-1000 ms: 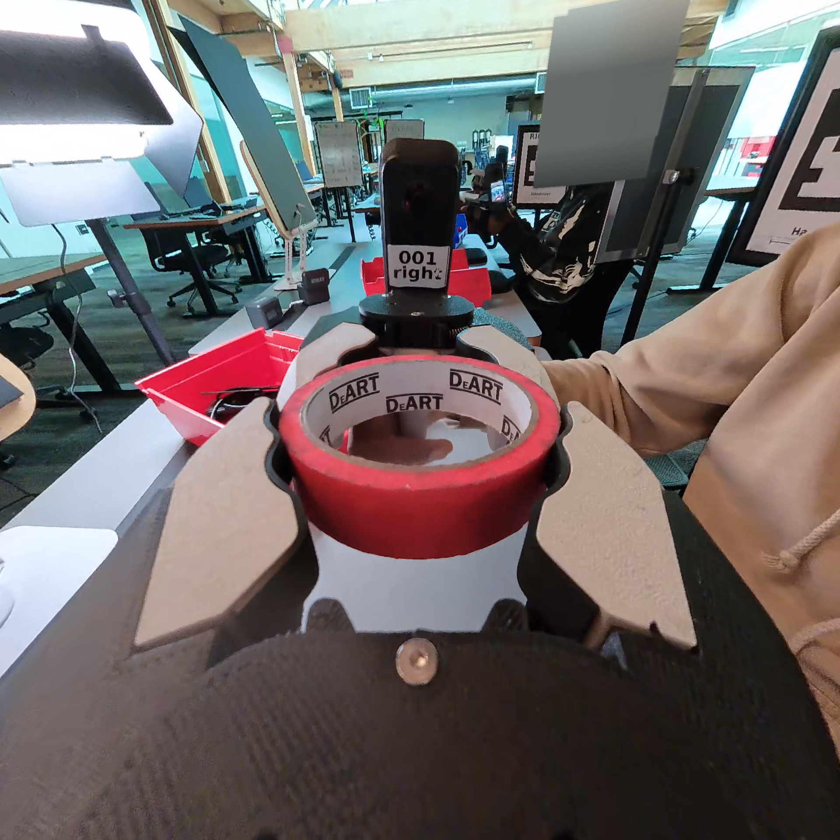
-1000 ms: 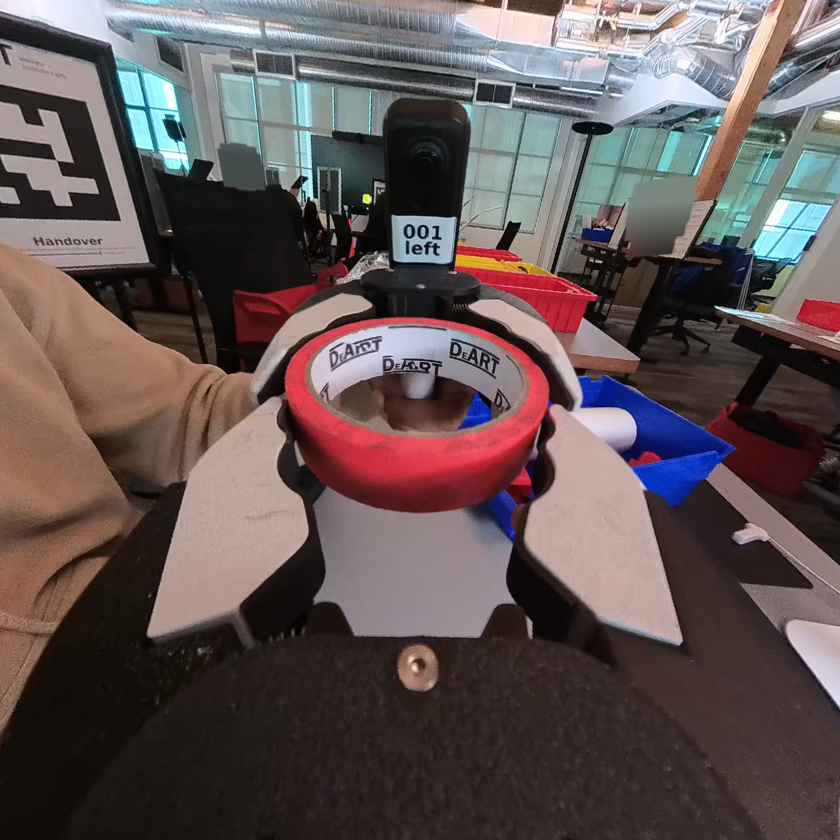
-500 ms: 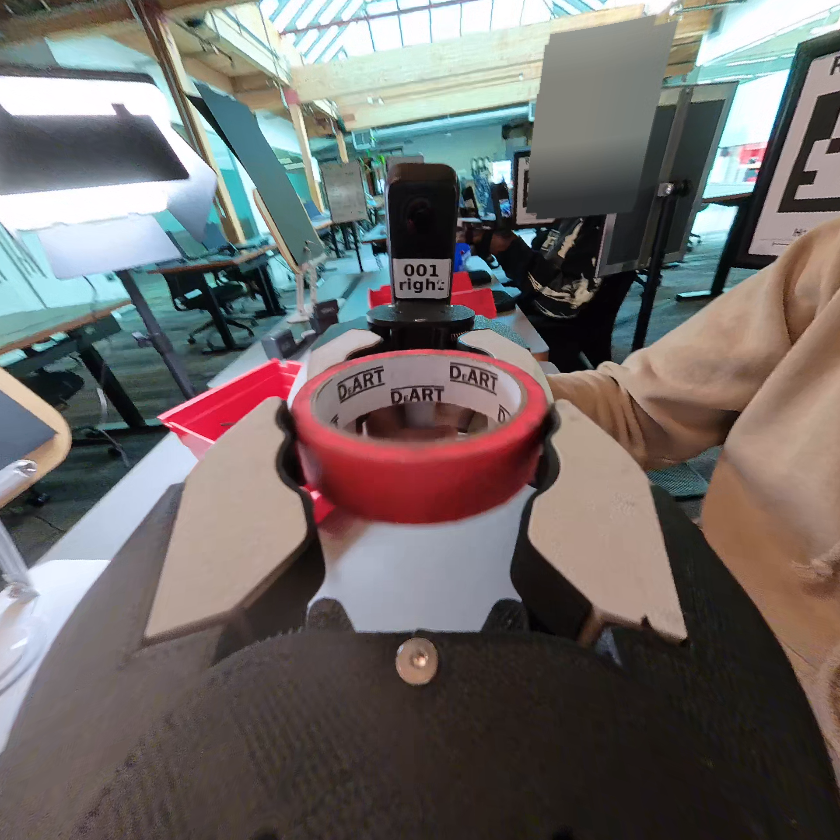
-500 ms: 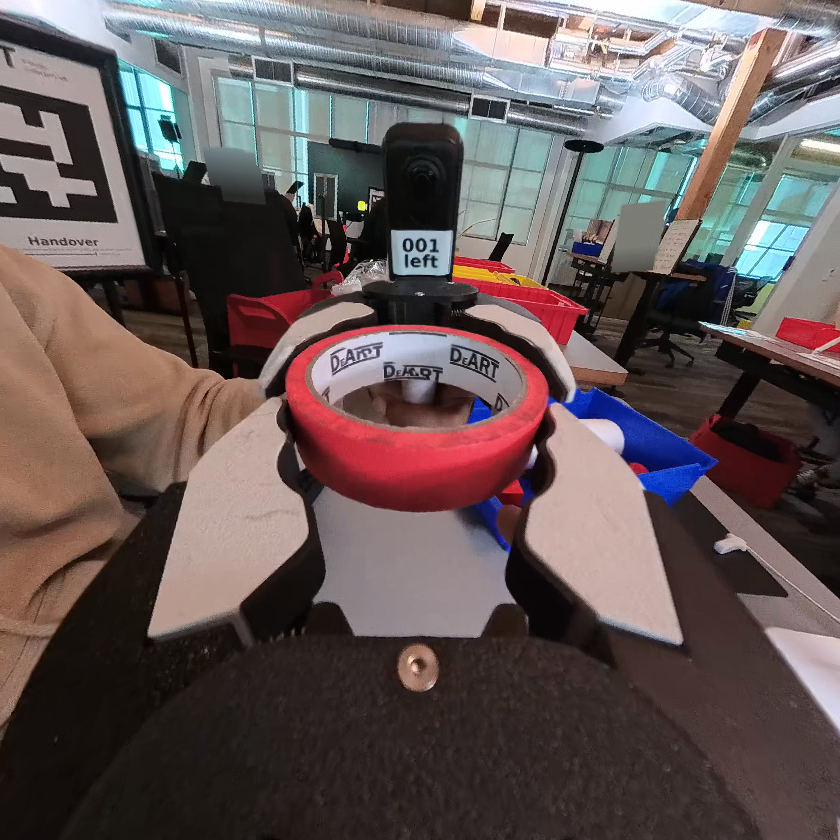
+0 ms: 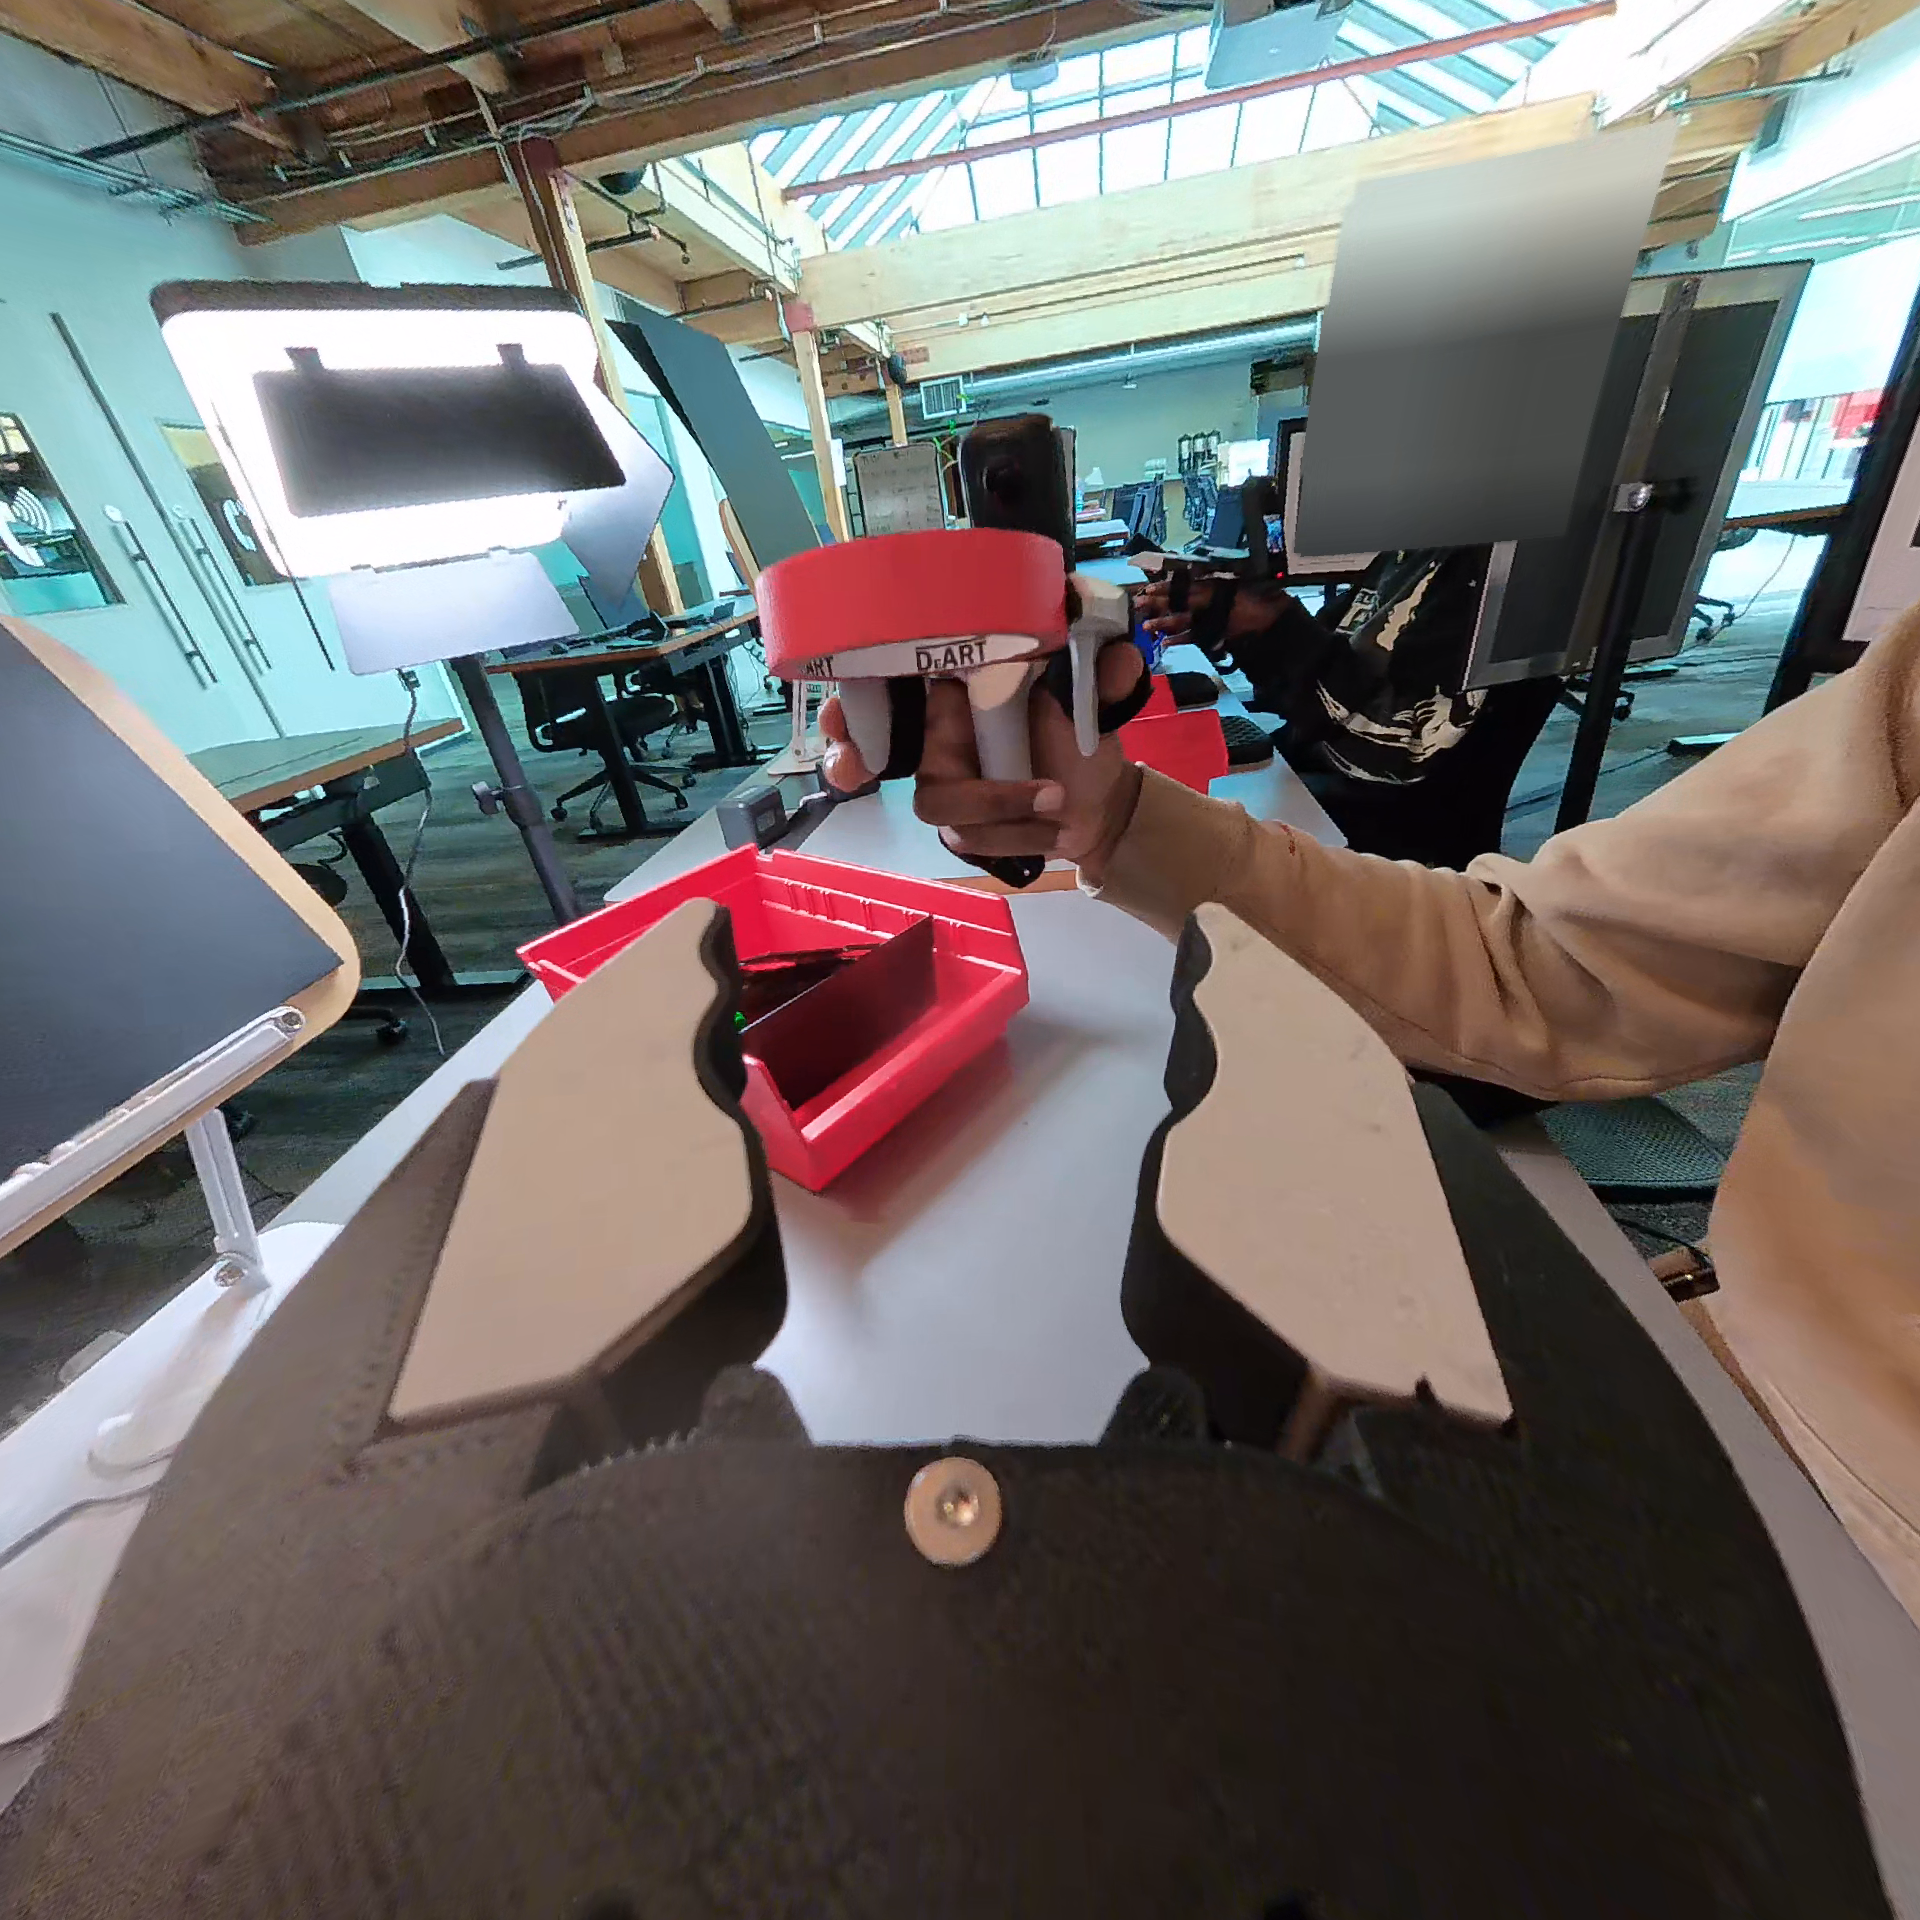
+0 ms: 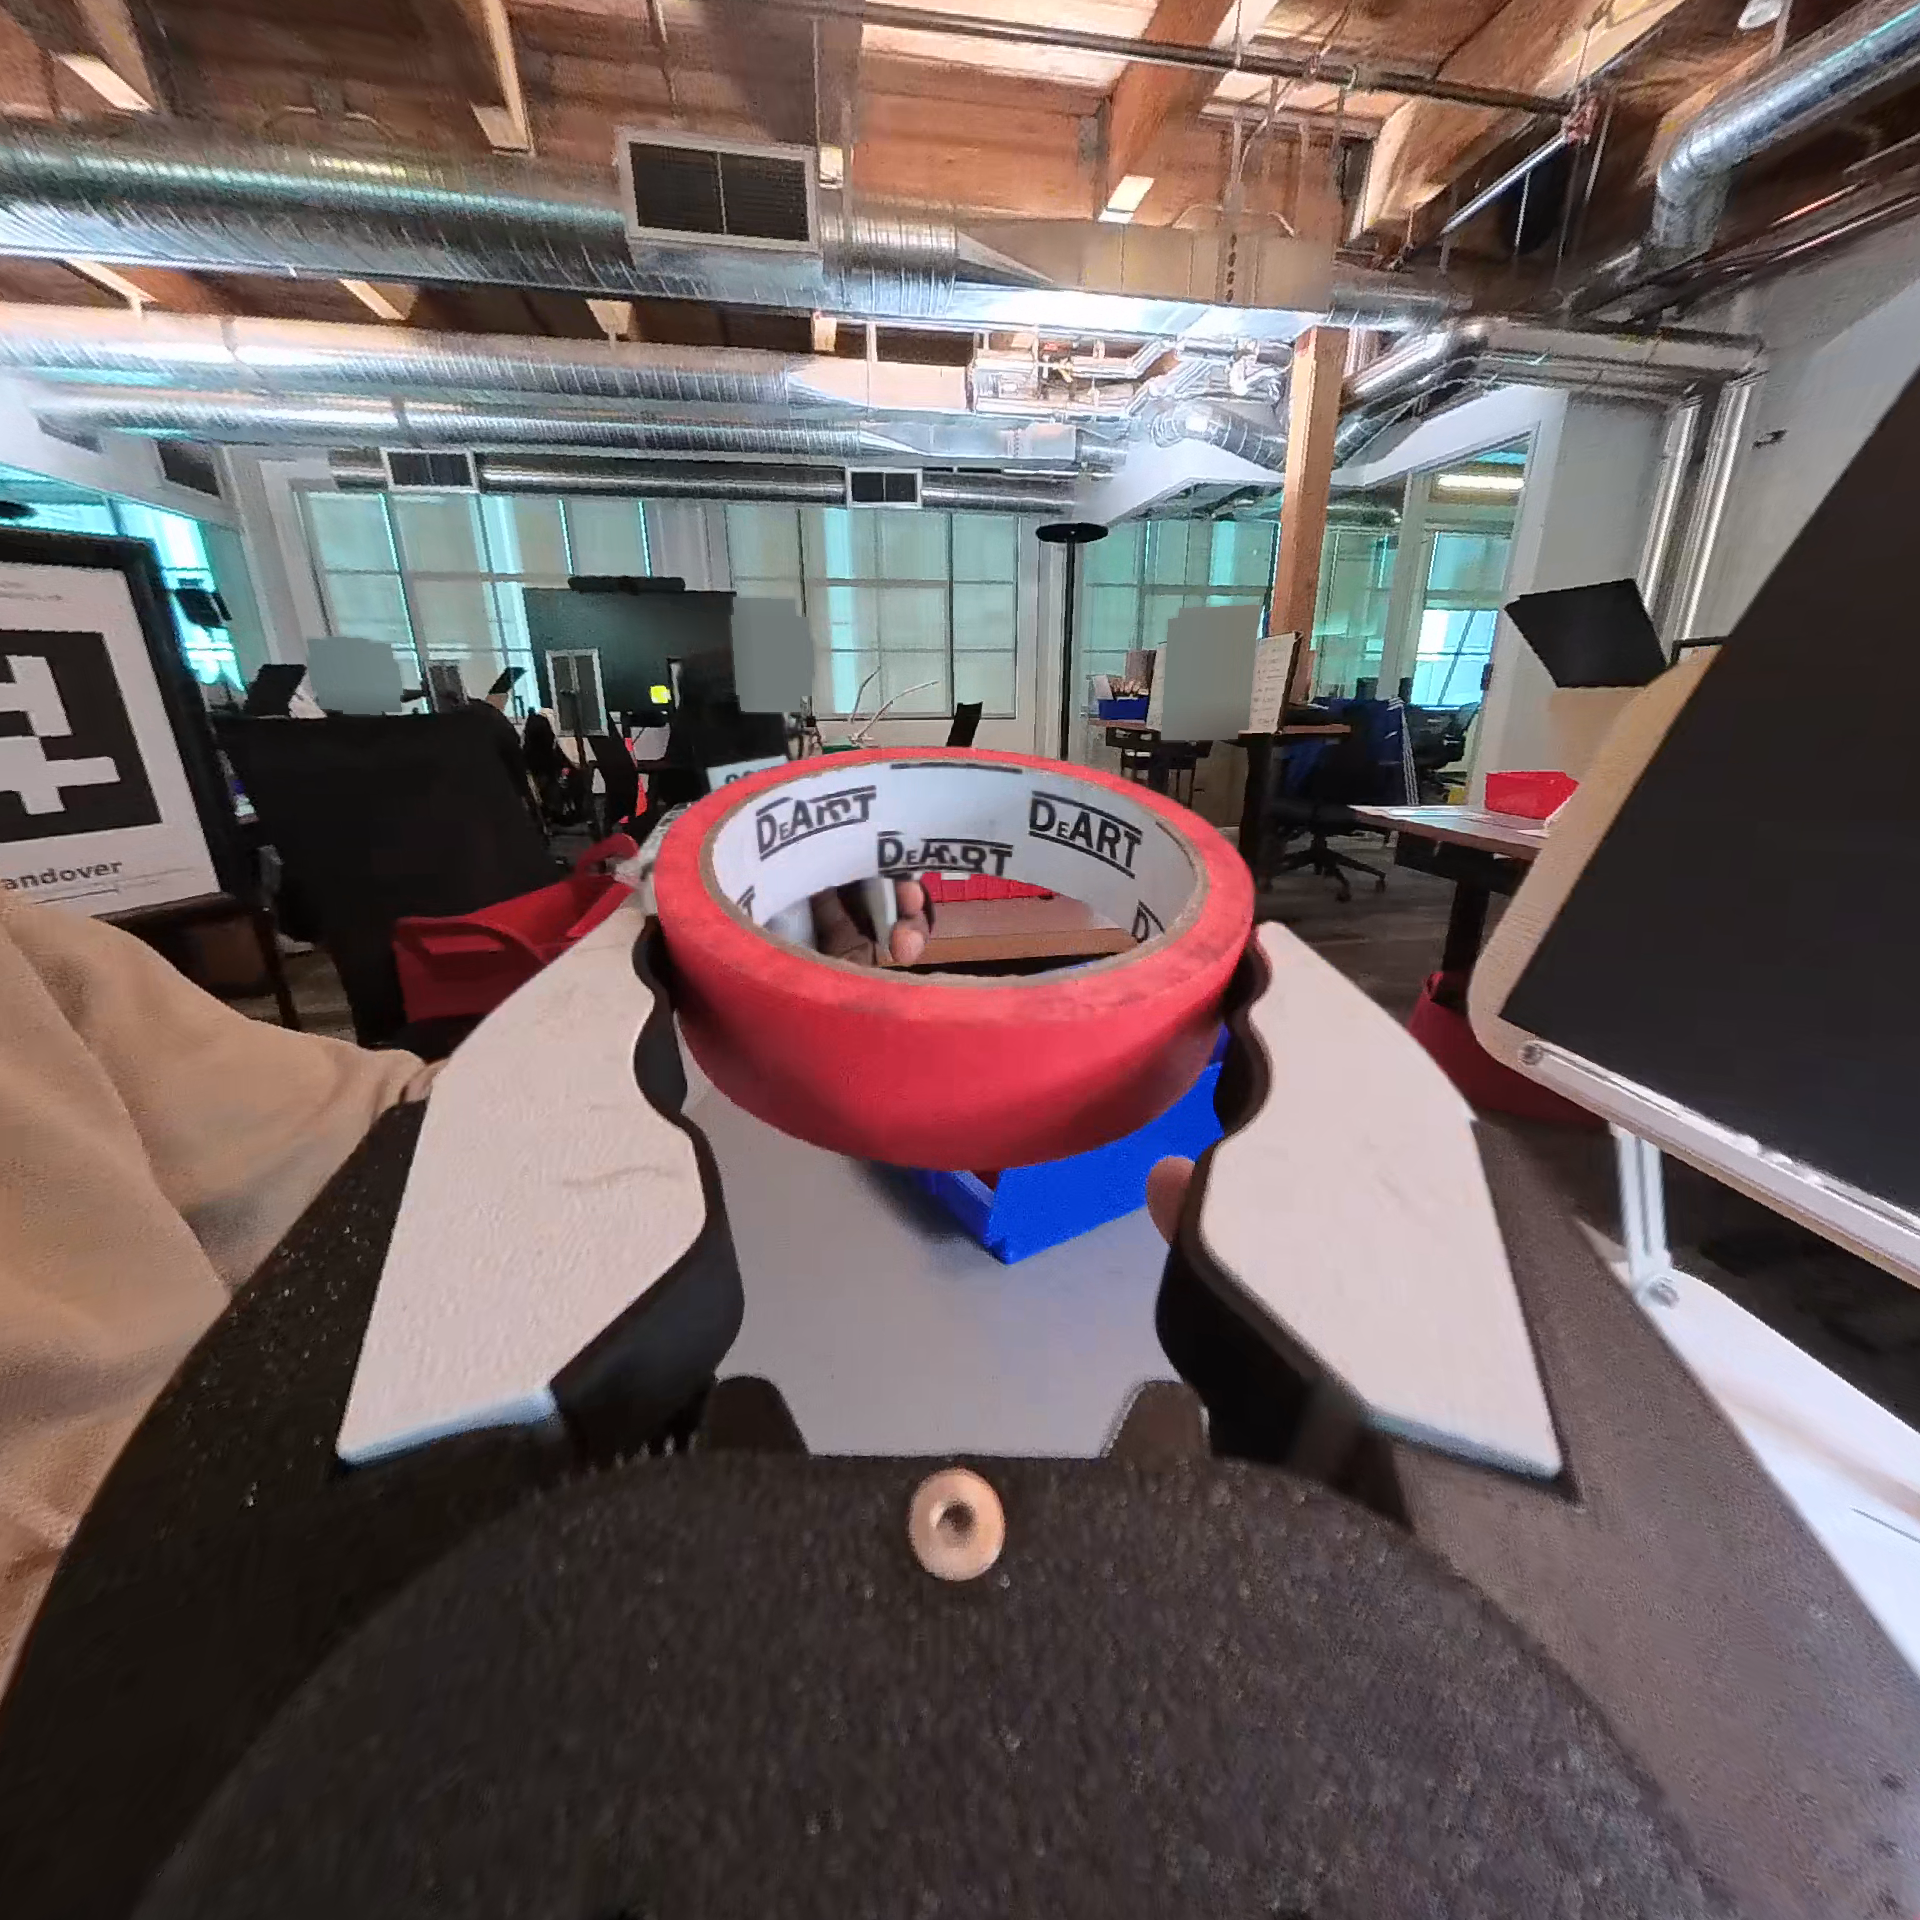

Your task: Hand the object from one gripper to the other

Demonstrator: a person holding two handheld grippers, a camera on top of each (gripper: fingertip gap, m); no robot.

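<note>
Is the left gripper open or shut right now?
Open. The left gripper has its fingers spread with only table between them; the red tape roll sits in the right gripper.

We see a grey table [image 5: 966, 1309] under the left gripper [image 5: 951, 1049], with a red bin [image 5: 883, 1101] resting on it just ahead of its left finger. In the right wrist view, the same tabletop runs below the right gripper [image 6: 951, 1049]; a blue bin [image 6: 1081, 1195] sits on it just ahead.
</note>
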